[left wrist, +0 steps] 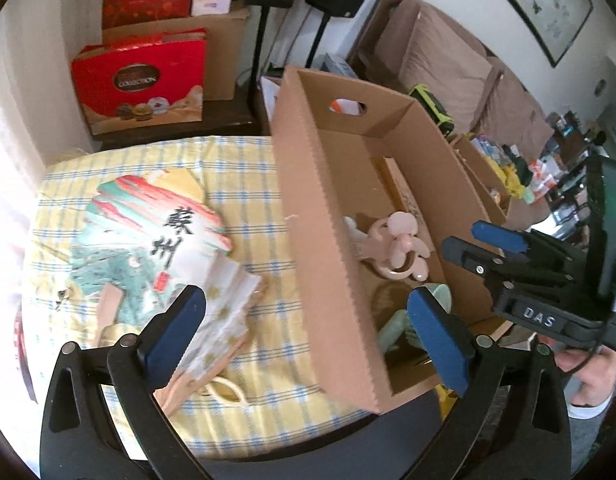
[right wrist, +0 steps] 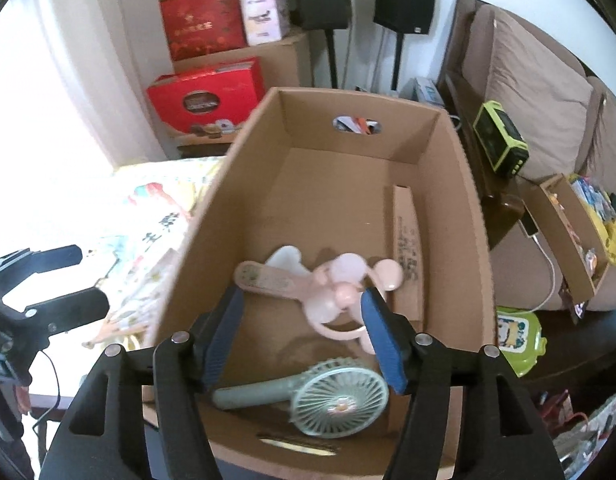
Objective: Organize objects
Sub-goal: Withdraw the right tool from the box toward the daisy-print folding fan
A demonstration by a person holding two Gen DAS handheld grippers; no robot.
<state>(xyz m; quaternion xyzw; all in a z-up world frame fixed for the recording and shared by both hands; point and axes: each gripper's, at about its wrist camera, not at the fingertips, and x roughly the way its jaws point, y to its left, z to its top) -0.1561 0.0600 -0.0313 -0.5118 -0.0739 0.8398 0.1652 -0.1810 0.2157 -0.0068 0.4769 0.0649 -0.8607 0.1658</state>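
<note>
We're over a table spread with a yellow checked cloth (left wrist: 264, 236) with thin blue lines, bright window light washing out its left side; behind it a dark low cabinet carries a red gift box (left wrist: 142, 84) marked COLLECTION, with a plain carton and more red packaging stacked above; two black speakers on stands (right wrist: 403, 0) stand against the white wall, and a brown sofa (right wrist: 535, 80) runs down the right, a green-and-black device (right wrist: 501, 142) perched on its arm; a framed picture hangs above it.

On the cloth sits the open cardboard box (left wrist: 327, 240), tall-walled, an oval handle hole cut in its far end; inside, a pink handheld fan (right wrist: 331, 292) with round ears lies on the floor, its handle pointing left; nearer the camera a mint-green handheld fan (right wrist: 327, 396) lies flat, round grille up; a slim brown carton (right wrist: 405, 240) rests along the right wall.

Left of the box, on the cloth, lies a printed paper folding fan (left wrist: 160, 240), opened out, black calligraphy over green and red; its wooden ribs gather toward the camera.

The left gripper (left wrist: 308, 340) hangs wide open, one finger above the folding fan's ribs, the other over the box, holding nothing; the right gripper (right wrist: 302, 340) hovers inside the box rim, jaws spread wide above the two fans, empty too.
</note>
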